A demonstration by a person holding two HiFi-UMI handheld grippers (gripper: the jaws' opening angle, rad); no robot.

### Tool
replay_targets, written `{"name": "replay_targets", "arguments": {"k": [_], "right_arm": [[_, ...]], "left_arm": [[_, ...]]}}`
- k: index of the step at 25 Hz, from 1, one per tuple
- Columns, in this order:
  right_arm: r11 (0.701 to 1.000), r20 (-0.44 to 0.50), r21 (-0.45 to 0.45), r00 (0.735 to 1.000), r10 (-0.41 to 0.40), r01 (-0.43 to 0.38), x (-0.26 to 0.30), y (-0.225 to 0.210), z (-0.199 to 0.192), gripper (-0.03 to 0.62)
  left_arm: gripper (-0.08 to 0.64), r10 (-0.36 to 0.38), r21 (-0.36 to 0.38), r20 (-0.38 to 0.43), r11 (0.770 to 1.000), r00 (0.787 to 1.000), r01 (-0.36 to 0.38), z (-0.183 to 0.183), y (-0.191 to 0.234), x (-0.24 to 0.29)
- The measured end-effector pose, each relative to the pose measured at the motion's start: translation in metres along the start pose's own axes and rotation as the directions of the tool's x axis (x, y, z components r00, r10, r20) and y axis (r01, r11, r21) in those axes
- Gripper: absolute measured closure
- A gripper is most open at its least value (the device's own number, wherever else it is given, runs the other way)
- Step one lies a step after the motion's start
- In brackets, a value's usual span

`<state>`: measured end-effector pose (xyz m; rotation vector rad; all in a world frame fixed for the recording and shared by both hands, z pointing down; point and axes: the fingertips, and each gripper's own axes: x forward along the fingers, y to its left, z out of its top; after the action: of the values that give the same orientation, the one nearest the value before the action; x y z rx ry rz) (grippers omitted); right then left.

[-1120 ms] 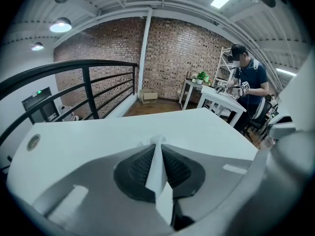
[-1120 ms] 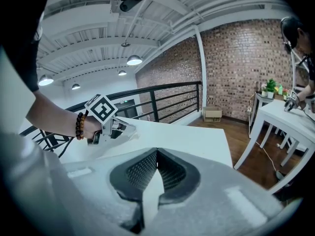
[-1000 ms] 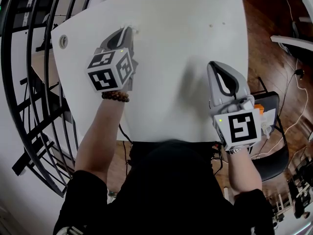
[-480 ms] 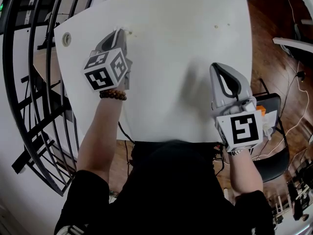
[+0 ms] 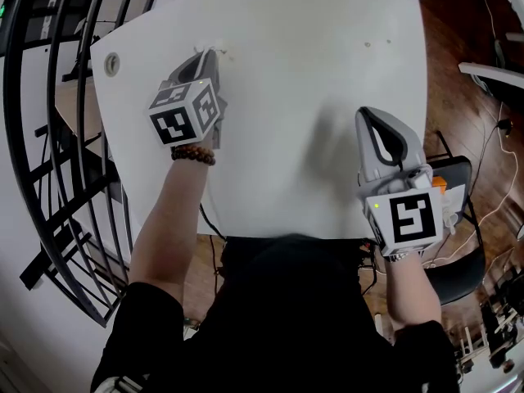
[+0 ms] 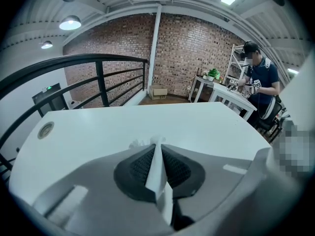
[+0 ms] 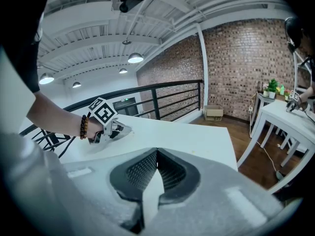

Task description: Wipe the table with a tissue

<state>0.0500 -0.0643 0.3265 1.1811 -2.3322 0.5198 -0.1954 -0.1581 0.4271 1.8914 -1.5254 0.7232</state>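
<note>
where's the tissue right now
The tissue is pinched between the closed jaws of the left gripper, at the far left part of the table in the head view, just right of the round cable hole.

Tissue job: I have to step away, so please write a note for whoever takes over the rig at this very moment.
left gripper: shut on the thin white tissue, tip low over the far left part of the white tabletop.
right gripper: shut, nothing in it, near the tabletop's right edge.
Done: cannot tell how much is wiped; no streaks show.
Left: wipe across the top; two small specks lie near the far right corner.
</note>
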Motion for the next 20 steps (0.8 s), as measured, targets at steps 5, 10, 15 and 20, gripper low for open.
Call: {"name": "replay_targets", "arguments": {"k": [5, 10, 15, 20], "right_arm": [[1.000, -0.008, -0.010, 1.000, -0.004, 0.004, -0.001, -0.002, -0.002, 0.600], [1.000, 0.000, 0.010, 1.000, 0.001, -0.001, -0.004, -0.002, -0.001, 0.600], [1.000, 0.019, 0.008, 1.000, 0.007, -0.007, -0.007, -0.005, 0.000, 0.600], [1.000, 0.023, 0.008, 1.000, 0.002, -0.002, -0.012, -0.008, -0.001, 0.600]], "left_arm": [[0.537, -0.022, 0.001, -0.010, 1.000, 1.000, 0.022, -0.004, -0.010, 0.002], [0.537, -0.034, 0.006, -0.014, 0.999, 0.999, 0.034, -0.004, -0.020, 0.002], [0.537, -0.046, 0.009, -0.018, 0.999, 0.999, 0.046, -0.007, -0.030, 0.004], [0.537, -0.053, 0.005, -0.019, 0.999, 0.998, 0.053, -0.008, -0.038, 0.003]]}}
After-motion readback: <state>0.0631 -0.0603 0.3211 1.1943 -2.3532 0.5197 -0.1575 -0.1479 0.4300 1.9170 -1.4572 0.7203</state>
